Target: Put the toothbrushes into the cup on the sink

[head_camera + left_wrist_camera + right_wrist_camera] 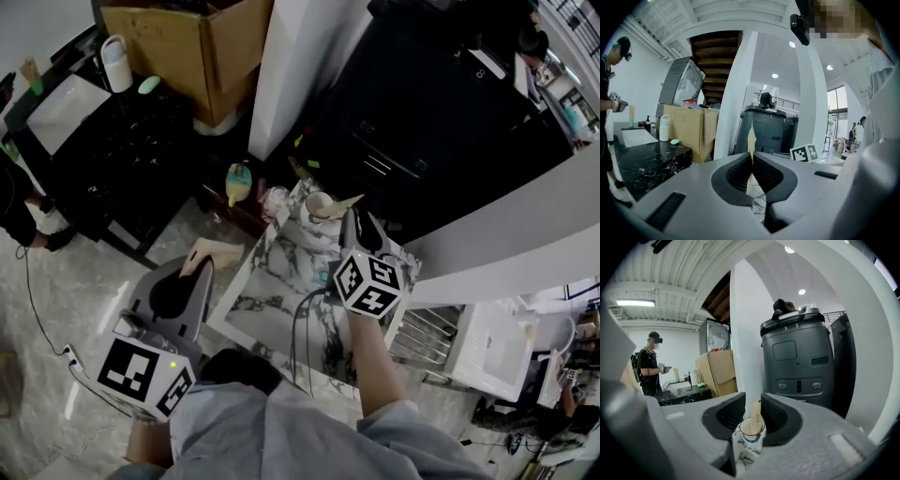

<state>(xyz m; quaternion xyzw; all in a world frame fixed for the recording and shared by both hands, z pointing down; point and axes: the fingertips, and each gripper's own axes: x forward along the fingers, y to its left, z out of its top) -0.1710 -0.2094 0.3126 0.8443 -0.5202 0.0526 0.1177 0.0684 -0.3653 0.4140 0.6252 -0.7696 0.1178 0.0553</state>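
A white cup (320, 207) with a blue band stands at the far end of the marble-topped stand (272, 300). One cream toothbrush (350, 201) leans in it. My right gripper (357, 223) hovers just behind the cup, open; in the right gripper view the cup (751, 436) and its toothbrush (755, 411) show past the gap of the right gripper (753, 409), untouched by the pads. My left gripper (201, 270) hangs left of the stand, shut on a second cream toothbrush (212, 253). That toothbrush (751, 140) sticks up from the pinched left gripper (752, 165).
A black counter (122, 150) with a white basin lies far left, a cardboard box (187, 47) behind it. A white pillar (300, 66) and a black cabinet (441, 112) rise beyond the stand. A yellow-green bottle (238, 183) sits nearby. A person (649, 364) stands at the counter.
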